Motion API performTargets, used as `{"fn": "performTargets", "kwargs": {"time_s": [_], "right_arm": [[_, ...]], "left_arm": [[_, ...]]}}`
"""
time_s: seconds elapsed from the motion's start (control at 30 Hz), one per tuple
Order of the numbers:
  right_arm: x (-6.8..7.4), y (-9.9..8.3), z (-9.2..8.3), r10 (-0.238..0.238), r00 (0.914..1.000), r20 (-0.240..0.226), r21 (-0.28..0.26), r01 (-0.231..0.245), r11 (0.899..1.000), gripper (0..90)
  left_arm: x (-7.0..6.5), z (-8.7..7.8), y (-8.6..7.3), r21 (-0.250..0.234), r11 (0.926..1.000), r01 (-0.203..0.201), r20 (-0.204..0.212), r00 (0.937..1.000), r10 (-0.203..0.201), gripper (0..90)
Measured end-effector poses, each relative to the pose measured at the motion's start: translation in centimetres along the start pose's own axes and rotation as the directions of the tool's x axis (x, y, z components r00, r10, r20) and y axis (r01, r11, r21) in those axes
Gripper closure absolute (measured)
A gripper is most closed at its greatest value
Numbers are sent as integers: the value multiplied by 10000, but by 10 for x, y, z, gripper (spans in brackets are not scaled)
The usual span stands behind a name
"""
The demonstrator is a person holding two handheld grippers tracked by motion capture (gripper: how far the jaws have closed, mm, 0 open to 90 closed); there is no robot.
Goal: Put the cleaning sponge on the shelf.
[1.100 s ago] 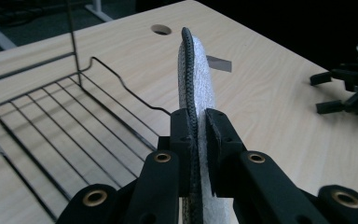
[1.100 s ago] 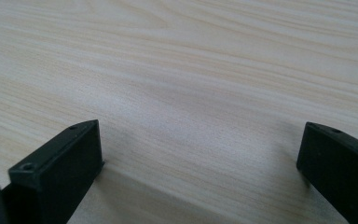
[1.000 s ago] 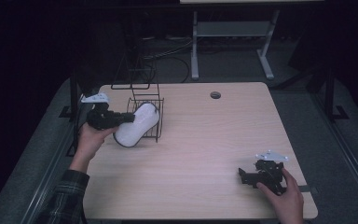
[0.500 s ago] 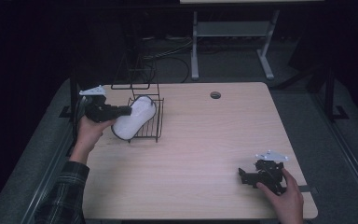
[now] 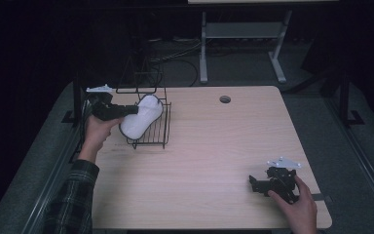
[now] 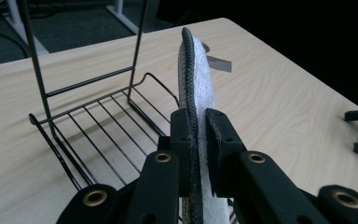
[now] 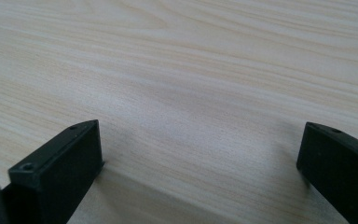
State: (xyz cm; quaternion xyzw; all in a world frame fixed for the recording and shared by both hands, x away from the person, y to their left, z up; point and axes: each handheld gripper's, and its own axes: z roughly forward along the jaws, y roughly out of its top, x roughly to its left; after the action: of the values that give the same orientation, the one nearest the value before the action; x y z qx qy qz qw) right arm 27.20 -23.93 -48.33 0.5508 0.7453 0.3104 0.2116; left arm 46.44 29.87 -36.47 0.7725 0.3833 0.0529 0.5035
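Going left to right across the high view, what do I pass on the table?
Left claw → white pad it grips → black wire rack → round hole in the tabletop → right claw, resting on the table near its front right corner.

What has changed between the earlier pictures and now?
The left gripper, shut on the white pad, carried it toward the table's far-left corner, so the pad now leans over the wire rack and not beside it. The rack, the right gripper with open jaws and the table stayed as they were.
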Motion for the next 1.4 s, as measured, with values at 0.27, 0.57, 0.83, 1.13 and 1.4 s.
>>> {"fn": "performTargets", "kwargs": {"time_s": [0.27, 0.57, 0.83, 1.13, 1.4], "right_arm": [[0, 0, 0, 5, 10000, -1, -1, -5, 10000, 0], [0, 0, 0, 4, 10000, -2, -1, -4, 10000, 0], [0, 0, 0, 5, 10000, -2, -1, -5, 10000, 0], [0, 0, 0, 3, 10000, -2, -1, -3, 10000, 0], [0, 0, 0, -1, 10000, -3, -3, 1, 10000, 0]], "left_arm": [[12, 13, -4, 112, 9988, 480, -139, 9988, -478, 817], [22, 24, -9, 374, 9970, 684, -391, 9970, -669, 809], [28, 31, -14, 542, 9954, 793, -917, 9930, -741, 783], [32, 33, -16, 702, 9946, 770, -1385, 9881, -668, 747], [32, 34, -18, 971, 9929, 688, -1963, 9793, -487, 649]]}}
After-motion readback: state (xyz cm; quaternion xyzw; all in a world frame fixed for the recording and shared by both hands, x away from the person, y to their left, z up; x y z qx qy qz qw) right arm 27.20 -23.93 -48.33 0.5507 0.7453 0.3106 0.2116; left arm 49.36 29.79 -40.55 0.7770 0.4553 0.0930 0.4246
